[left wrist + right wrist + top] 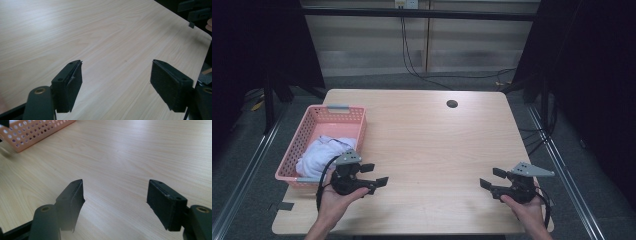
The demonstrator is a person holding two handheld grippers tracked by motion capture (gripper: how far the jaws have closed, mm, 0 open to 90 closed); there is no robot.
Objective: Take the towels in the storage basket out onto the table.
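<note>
Both jaws stand wide and empty, the left hand-held gripper just beside the basket holding the cloth at nine o'clock, the right hand-held gripper idle at four o'clock on the tabletop; likely next, the left reaches into the basket for the cloth.

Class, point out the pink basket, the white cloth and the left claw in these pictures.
Basket (343,115): high view, on its far mesh wall.
Cloth (319,154): high view, on the middle of the bundle in the basket.
Left claw (374,174): high view, midway between its open fingertips.
</note>
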